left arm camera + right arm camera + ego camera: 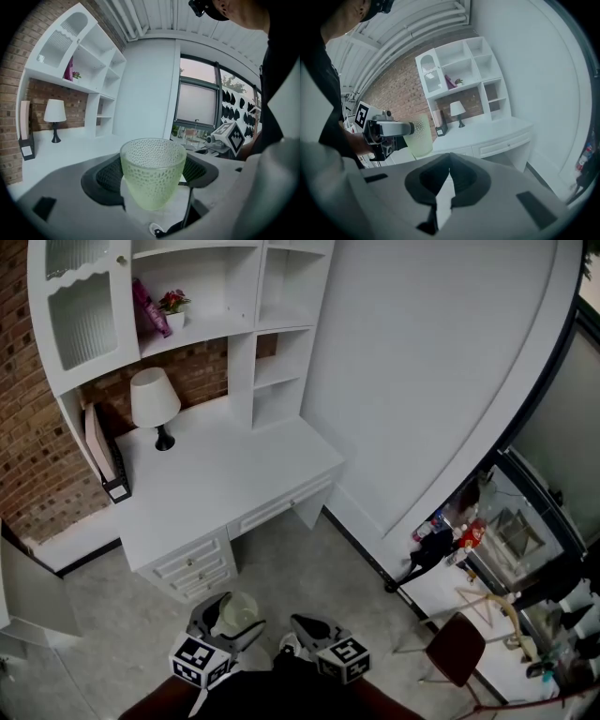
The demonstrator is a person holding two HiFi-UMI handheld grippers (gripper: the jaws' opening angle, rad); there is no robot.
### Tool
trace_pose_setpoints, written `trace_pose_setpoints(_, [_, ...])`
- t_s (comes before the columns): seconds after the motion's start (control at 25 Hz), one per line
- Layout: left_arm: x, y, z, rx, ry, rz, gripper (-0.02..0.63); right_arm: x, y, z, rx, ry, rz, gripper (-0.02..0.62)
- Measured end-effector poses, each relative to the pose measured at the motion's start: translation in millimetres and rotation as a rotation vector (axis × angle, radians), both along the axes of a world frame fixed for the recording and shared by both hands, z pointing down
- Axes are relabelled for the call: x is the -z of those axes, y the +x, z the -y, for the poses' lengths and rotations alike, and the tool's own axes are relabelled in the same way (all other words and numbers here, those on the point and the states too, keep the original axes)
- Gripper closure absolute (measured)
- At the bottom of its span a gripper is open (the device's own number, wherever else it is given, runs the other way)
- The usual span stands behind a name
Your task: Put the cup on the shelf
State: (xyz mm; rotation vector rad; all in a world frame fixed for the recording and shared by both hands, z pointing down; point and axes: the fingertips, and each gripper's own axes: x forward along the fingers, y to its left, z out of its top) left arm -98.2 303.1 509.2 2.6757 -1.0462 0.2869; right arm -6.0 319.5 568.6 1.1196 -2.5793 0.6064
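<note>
Closest to the head camera, at the bottom edge of its view, the left gripper (231,619) and the right gripper (302,624) are held side by side above the grey floor (309,568), their marker cubes toward the person. In the left gripper view, the dark padded fingers (105,180) pinch a pale green, dimpled glass cup (152,171) from either side. The pads press against its lower wall, while its rim rises above them and its mouth faces up. The cup fills the gap between the fingers and touches nothing else. The right gripper view shows that gripper's fingers (426,180) pressed together with nothing between them, and the cup (419,136) sits off to its left, carried in the other gripper (389,131). The cup hangs in the air, well apart from the white worktop (234,474) ahead, where a white-shaded lamp (155,404) stands near the brick wall. Above the worktop, the white shelf (202,329) holds a small potted flower (173,306), with open cubbies to its right.
</note>
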Motion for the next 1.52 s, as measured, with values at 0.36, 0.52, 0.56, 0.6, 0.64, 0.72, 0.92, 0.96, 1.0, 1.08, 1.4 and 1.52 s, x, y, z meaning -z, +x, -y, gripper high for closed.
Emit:
trace_pose_setpoints(0.36, [12.5, 37.7, 63.2, 0.021, 0.026, -0.001, 0.225, 11.7, 35.1, 68.2, 0.02, 0.014, 0.021, 0.591])
trace_pose_setpoints(0.52, [14.0, 51.5, 82.2, 0.038, 0.03, 0.002, 0.224, 12.1, 50.5, 91.2, 0.037, 0.026, 0.028, 0.591])
trace_pose_setpoints(0.56, [12.8, 54.5, 86.7, 0.042, 0.029, 0.004, 0.224, 13.6, 52.6, 96.6, 0.039, 0.027, 0.035, 0.591])
trace_pose_setpoints(0.6, [11.3, 57.8, 91.1, 0.047, 0.028, 0.006, 0.224, 14.3, 54.9, 101.4, 0.043, 0.025, 0.041, 0.591])
trace_pose_setpoints(0.64, [9.6, 61.5, 95.0, 0.051, 0.026, 0.006, 0.225, 13.8, 57.6, 105.4, 0.048, 0.023, 0.041, 0.591])
trace_pose_setpoints(0.72, [6.7, 70.6, 100.7, 0.055, 0.019, 0.003, 0.225, 9.8, 64.7, 111.3, 0.058, 0.018, 0.04, 0.591])
trace_pose_setpoints(0.92, [3.8, 86.6, 117.8, 0.073, 0.013, 0.005, 0.224, 5.0, 81.9, 130.1, 0.074, 0.024, 0.031, 0.591])
trace_pose_setpoints(0.96, [3.3, 89.1, 121.4, 0.076, 0.013, 0.007, 0.224, 5.7, 84.2, 133.8, 0.077, 0.027, 0.03, 0.591])
trace_pose_setpoints(1.0, [3.0, 91.8, 124.6, 0.078, 0.012, 0.008, 0.224, 6.5, 86.3, 136.9, 0.078, 0.028, 0.033, 0.591])
trace_pose_setpoints(1.08, [1.7, 97.5, 128.9, 0.08, 0.008, 0.012, 0.224, 7.5, 90.3, 140.9, 0.08, 0.026, 0.042, 0.591])
trace_pose_setpoints(1.4, [-6.7, 111.5, 140.6, 0.074, -0.017, 0.03, 0.224, -3.8, 100.3, 146.2, 0.083, -0.009, 0.061, 0.591])
trace_pose_setpoints(1.52, [-9.7, 113.4, 146.0, 0.069, -0.024, 0.031, 0.224, -7.6, 103.2, 150.1, 0.077, -0.022, 0.063, 0.591])
